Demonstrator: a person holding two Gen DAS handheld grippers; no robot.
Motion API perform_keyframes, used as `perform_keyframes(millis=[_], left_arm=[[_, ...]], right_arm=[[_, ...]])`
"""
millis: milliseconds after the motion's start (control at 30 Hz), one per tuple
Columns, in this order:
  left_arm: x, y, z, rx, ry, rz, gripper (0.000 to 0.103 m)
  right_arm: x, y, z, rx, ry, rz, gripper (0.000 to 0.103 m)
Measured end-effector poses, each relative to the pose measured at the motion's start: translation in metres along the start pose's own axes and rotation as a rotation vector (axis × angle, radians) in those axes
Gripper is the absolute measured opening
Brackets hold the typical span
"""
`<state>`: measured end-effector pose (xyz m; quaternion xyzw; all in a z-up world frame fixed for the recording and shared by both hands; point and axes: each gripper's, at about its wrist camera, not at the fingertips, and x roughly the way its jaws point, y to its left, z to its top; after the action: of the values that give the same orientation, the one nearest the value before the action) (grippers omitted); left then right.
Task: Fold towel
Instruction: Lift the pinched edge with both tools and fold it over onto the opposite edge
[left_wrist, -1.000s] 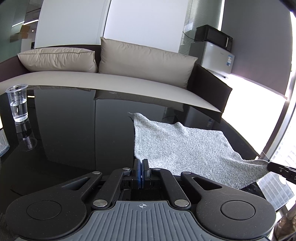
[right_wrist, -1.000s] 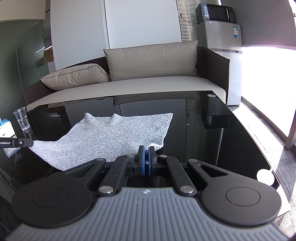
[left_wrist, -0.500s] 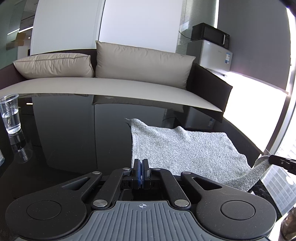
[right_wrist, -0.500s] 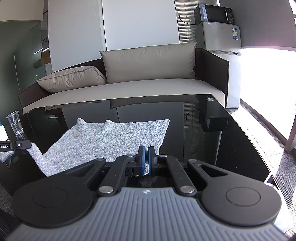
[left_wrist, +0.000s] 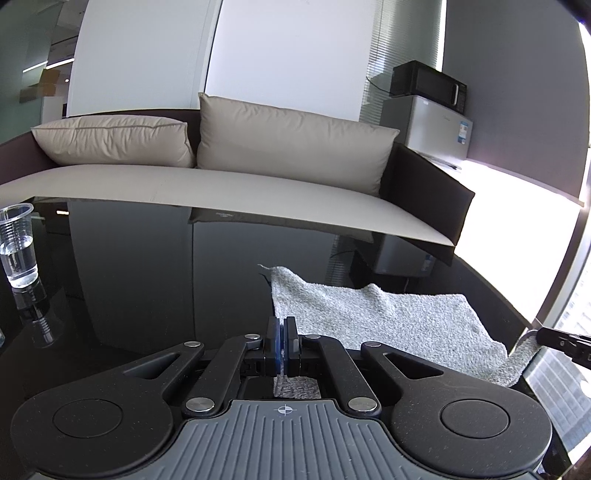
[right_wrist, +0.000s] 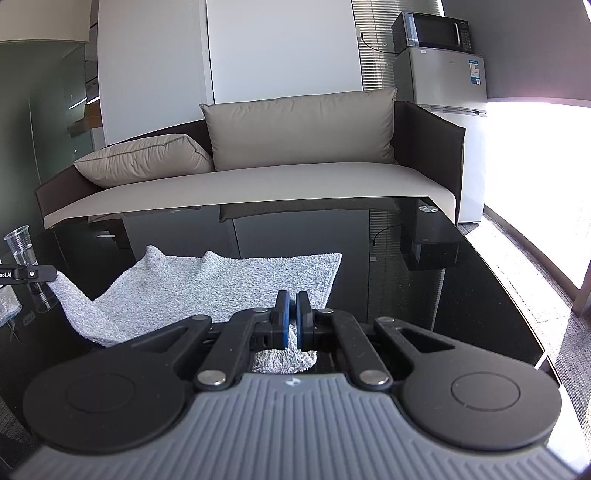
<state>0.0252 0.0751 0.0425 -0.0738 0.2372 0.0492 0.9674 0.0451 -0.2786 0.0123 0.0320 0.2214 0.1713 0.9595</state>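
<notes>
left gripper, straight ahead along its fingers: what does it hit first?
Likely nothing soon. The left gripper is shut on the towel, which trails right. Ahead lies bare black table, then the sofa edge; height above the table is unclear.

Ahead of the gripper, past the glossy black table (right_wrist: 461, 295), stands a dark sofa (right_wrist: 432, 147) with a beige seat and two beige cushions (right_wrist: 299, 129), backed by white wall panels (right_wrist: 280, 48). To the right a microwave (right_wrist: 430, 31) sits on a small fridge (right_wrist: 439, 77) beside blinds. Strong daylight floods in from the window (right_wrist: 535, 158) at far right.
</notes>
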Motion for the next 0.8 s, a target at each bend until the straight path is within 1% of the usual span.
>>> perform_keyframes(millis=[367,800], left_arm=[[0.029,0.005,0.008,-0.021,0.014,0.01,0.001],[0.053,0.011,0.019,-0.034,0.013,0.013,0.001]], right_arm=[[0.033,-0.008,0.01,0.057,-0.001,-0.018,0.003],[0.048,-0.012,0.018,0.064,-0.02,-0.025,0.003]])
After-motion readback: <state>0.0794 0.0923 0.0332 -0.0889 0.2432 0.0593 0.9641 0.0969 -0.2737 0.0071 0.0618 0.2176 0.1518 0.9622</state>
